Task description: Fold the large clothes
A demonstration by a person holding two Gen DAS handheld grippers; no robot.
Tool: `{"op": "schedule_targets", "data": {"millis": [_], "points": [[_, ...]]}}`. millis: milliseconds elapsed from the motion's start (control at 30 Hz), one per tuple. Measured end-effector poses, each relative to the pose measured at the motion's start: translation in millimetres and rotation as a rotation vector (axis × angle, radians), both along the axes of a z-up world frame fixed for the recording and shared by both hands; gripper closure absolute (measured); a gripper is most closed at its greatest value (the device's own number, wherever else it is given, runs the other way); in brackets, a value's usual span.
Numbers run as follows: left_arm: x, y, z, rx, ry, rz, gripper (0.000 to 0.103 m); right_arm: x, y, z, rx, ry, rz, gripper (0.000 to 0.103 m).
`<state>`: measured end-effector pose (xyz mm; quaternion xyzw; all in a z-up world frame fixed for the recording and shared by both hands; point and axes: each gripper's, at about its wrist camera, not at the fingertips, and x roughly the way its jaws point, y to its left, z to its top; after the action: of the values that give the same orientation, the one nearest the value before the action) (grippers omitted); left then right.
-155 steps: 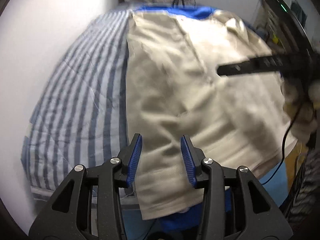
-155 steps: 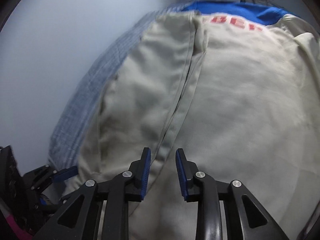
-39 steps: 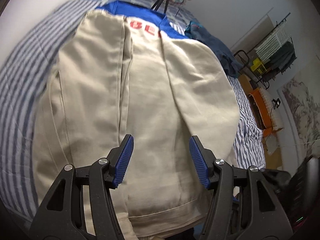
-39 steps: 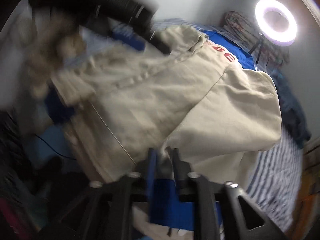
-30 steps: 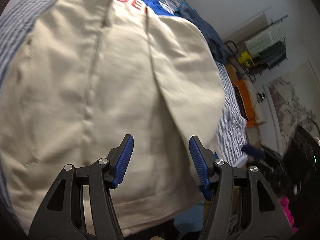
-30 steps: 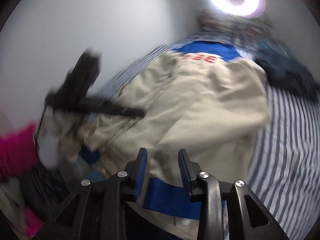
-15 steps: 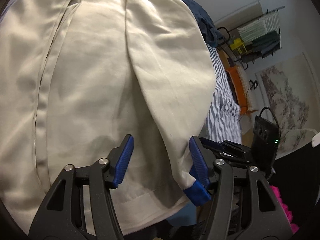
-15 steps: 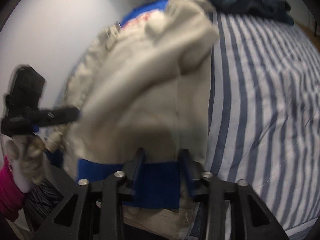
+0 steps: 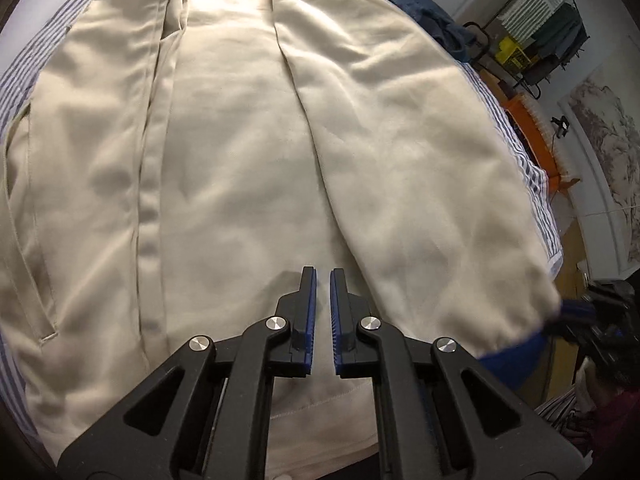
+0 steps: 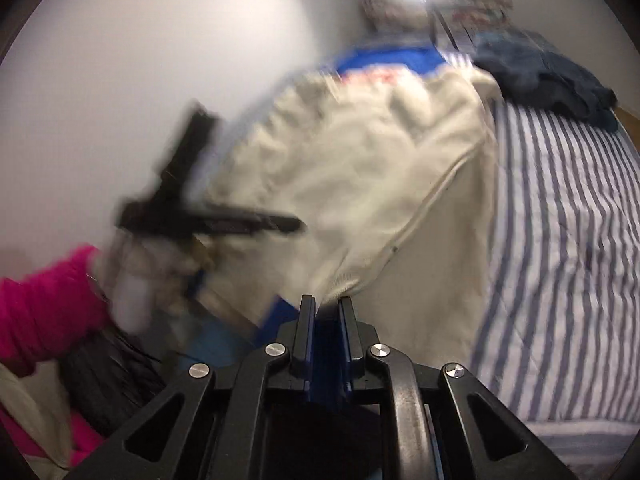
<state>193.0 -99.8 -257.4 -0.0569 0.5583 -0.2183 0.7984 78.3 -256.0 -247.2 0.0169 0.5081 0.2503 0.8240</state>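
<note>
Folding stands midway: beige jacket [image 9: 240, 168] lies on striped bed [image 10: 568, 240], sleeves turned inward, left gripper [image 9: 323, 276] clenched empty above it, right gripper [image 10: 327, 304] pinching blue cuff [image 10: 326, 340] at six o'clock, lengthwise fold pending.

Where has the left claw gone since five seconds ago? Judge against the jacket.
Yes. The left claw moved from the left edge of the jacket to its mid-hem; its jaws have just been closing on nothing.

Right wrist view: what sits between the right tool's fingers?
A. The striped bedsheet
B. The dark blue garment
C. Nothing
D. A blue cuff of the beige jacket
D: the right tool is shut on the blue cuff at the end of the beige jacket sleeve.
</note>
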Motion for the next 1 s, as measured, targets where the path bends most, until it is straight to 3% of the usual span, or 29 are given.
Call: {"op": "schedule_targets", "data": {"millis": [133,233,267,367,400,500,633,767,867,1000], "points": [[-14,-2,21,0.01,-0.088,-0.031,0.098,11,-25,-17,-0.024,0.099,-0.07,0.094],[-23,-5,29,-0.022,-0.102,-0.052,0.098,10,-32,-28,-0.113,0.128,-0.093,0.092],[-26,-8,30,-0.041,-0.1,-0.061,0.098,12,-37,-30,-0.116,0.138,-0.113,0.086],[-34,-21,33,-0.075,-0.092,-0.091,0.098,21,-56,-17,-0.003,0.099,-0.154,0.077],[-37,-27,34,-0.082,-0.096,-0.107,0.095,25,-63,-7,0.048,0.069,-0.168,0.076],[-43,-52,35,-0.104,-0.112,-0.143,0.067,42,-77,16,0.144,0.0,-0.203,0.075],[-56,-82,26,-0.081,-0.114,-0.233,0.064,97,-88,35,0.18,-0.057,-0.247,0.068],[-66,-96,7,-0.016,-0.101,-0.306,0.064,160,-103,43,0.279,-0.075,-0.273,0.048],[-71,-98,-5,0.026,-0.101,-0.342,0.064,207,-111,39,0.317,-0.079,-0.302,0.047],[-70,-97,-6,0.02,-0.098,-0.356,0.064,266,-117,11,0.352,-0.045,-0.346,0.047]]}}
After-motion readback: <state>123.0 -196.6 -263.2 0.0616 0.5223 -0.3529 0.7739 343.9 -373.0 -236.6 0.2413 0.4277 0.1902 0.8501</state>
